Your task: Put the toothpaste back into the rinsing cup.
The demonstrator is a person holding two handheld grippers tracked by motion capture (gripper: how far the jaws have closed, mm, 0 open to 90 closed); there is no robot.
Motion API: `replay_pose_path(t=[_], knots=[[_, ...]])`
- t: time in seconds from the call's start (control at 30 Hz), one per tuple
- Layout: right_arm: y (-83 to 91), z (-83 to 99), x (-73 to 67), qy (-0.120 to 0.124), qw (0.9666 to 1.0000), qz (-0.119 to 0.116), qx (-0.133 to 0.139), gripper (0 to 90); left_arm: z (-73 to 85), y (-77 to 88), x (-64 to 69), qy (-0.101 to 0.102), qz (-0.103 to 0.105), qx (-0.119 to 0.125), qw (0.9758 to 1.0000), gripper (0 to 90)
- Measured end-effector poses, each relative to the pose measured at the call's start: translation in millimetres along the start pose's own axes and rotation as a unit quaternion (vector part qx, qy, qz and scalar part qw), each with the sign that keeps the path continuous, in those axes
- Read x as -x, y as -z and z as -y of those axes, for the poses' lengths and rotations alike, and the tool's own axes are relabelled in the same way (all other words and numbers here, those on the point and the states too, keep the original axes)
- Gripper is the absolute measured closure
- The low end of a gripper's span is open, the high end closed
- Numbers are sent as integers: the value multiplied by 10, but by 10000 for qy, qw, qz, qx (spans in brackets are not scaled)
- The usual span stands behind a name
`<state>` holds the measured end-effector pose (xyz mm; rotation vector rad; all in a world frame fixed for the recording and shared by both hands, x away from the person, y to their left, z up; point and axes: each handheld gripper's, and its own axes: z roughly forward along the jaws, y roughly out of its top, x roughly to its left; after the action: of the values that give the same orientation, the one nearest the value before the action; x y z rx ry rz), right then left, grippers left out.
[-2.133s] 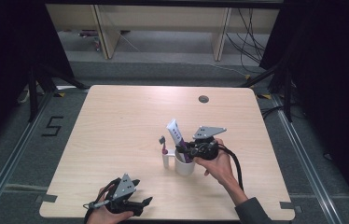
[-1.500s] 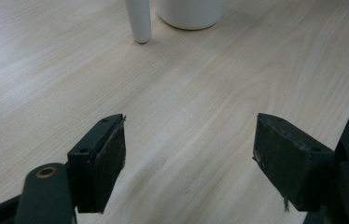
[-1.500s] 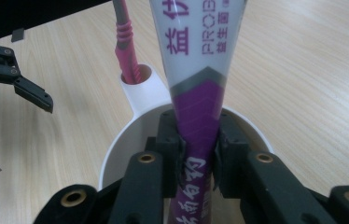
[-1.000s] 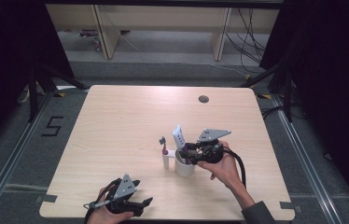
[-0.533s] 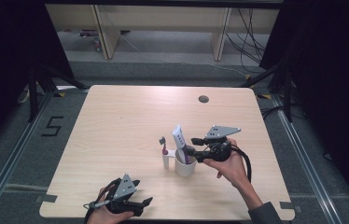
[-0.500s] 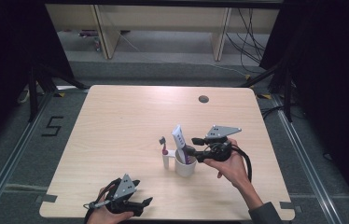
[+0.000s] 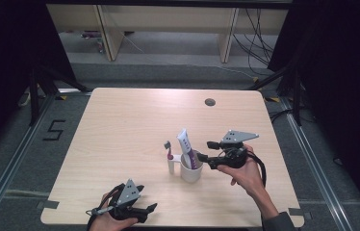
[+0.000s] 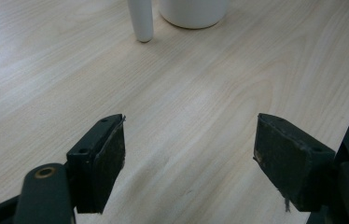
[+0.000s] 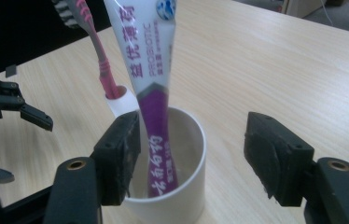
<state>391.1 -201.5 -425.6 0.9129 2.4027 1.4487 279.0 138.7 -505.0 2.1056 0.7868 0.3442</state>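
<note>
Currently, status by item:

Change: the right gripper (image 7: pixel 208 150) has backed off to the right of the cup (image 7: pixel 191 169) since 2.1 s ago, when it was over the rim.
Meaning: probably the toothpaste tube (image 7: pixel 186 147) was just placed; the insertion step looks complete.
Right gripper state: jaws spread apart, nothing between them, just beside the cup (image 9: pixel 172 186).
Toothpaste tube: stands tilted inside the cup, cap end down (image 9: pixel 151 88).
Left gripper (image 7: pixel 139 210): jaws apart, empty, resting near the table's near edge, unmoved (image 8: pixel 189 158).
Surroundings: 1 pink toothbrush (image 7: pixel 169 149) upright in a white holder (image 7: pixel 171 165), touching or just beside the cup.
Obstructions: toothbrush (image 9: pixel 95 51) stands close behind the tube; a careless re-approach could tip either.
Table (image 7: pixel 120 125): 1 dark round grommet (image 7: pixel 210 102) near the far edge.
</note>
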Motion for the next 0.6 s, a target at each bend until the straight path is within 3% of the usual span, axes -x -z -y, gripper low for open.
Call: replay_pose_path(t=[0.03, 0.07, 0.13, 0.23, 0.27, 0.43, 0.53, 0.6], knots=[[17, 7, -3, -63, 9999, 110, 19, 345, -1, 5, -3, -28, -11, -21, 10000, 240], [29, 8, 17, 0, 10000, 87, 41, 338, 0, 6, -4, -41, -32, -18, 10000, 235], [57, 16, 6, -156, 9998, 102, -25, 323, 2, 8, -10, -69, -38, -30, 10000, 235], [81, 29, 44, -15, 9999, 101, 41, 308, 5, 2, -7, -42, -63, -22, 10000, 227], [102, 31, 43, -15, 9998, 219, 24, 302, 6, -1, -4, -37, -56, -21, 10000, 223], [129, 59, 55, -111, 9997, 199, 52, 292, 7, -1, -8, -45, -77, -22, 10000, 212], [140, 80, 85, 0, 9996, 270, 38, 278, 10, -11, -17, -8, -70, 41, 10000, 200], [158, 94, 84, -119, 9996, 271, -2, 276, 9, -6, -16, -13, -62, -5, 10000, 198]])
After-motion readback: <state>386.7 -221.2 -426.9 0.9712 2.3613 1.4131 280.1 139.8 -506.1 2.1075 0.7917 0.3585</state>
